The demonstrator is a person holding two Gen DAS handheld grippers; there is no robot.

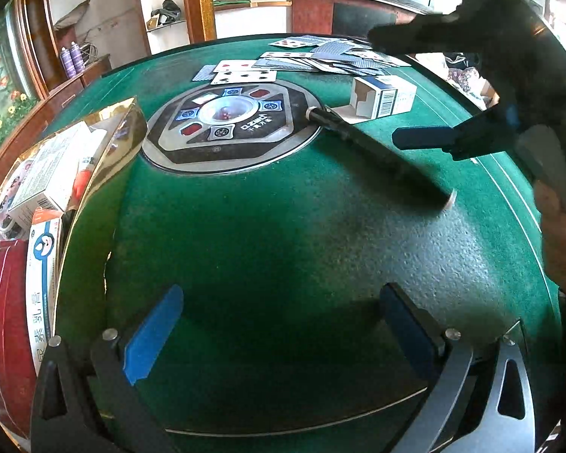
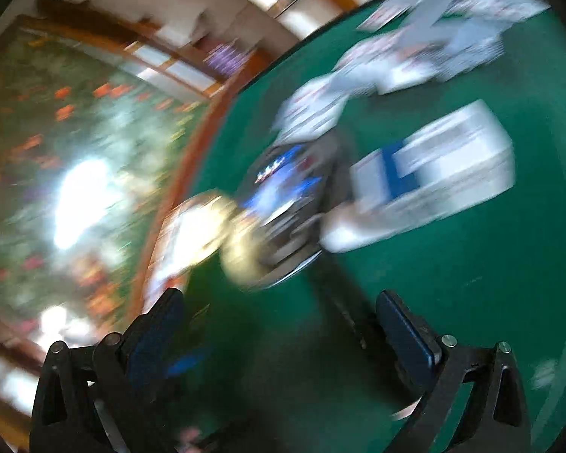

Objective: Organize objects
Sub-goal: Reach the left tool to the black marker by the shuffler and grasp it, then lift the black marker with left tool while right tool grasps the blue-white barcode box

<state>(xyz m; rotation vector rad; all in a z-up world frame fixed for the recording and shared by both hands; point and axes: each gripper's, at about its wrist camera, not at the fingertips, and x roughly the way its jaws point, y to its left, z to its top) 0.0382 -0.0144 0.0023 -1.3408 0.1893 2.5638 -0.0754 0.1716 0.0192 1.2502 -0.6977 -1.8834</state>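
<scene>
Centre panel (image 1: 228,122) of counter: "OZINO", upside down | orange-white box (image 1: 43,283): Chinese characters, partly cut off | white-blue carton (image 1: 385,96): barcode, digits unreadable

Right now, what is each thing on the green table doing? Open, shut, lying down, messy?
Left claw: open, nothing between its fingers.
Right claw: open, empty; picture blurred.
White card box: lying on its side, end flap open.
Playing cards: scattered loose, some face up, some face down.
Black stick: lying flat on the green table.
Gold bag: open, boxes inside.
</scene>
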